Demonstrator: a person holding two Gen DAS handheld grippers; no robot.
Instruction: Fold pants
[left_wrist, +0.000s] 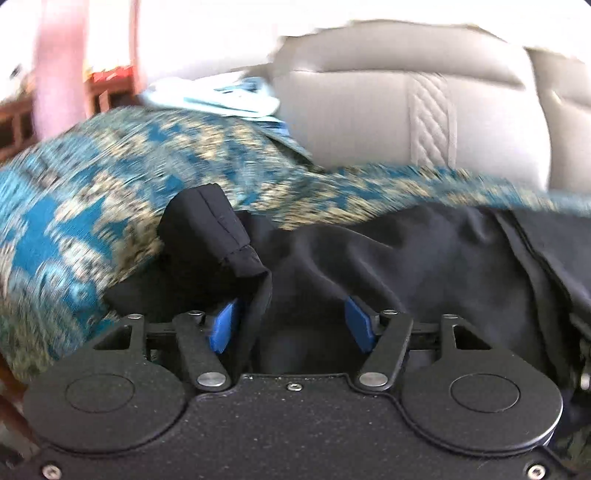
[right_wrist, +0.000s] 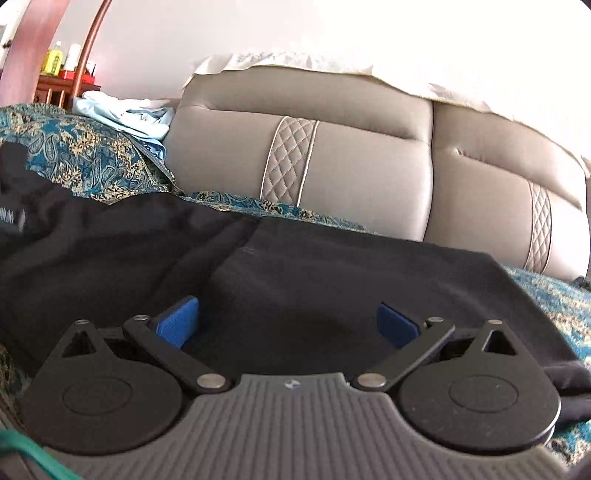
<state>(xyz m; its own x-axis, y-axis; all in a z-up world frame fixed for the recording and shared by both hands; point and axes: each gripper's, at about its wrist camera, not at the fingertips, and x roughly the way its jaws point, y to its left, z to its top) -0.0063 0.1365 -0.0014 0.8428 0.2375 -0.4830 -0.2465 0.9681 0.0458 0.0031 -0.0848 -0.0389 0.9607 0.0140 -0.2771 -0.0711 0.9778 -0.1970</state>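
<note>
On the blue patterned cover lie the black pants – left gripper half open around a cloth fold, right gripper wide open, holding nothing – that fold could slip out and bunch

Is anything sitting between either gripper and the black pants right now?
Nothing visible. In each wrist view the black pants fill the space directly ahead: fabric lies between the left gripper's open pads, and the right gripper is open just above the cloth.
</note>
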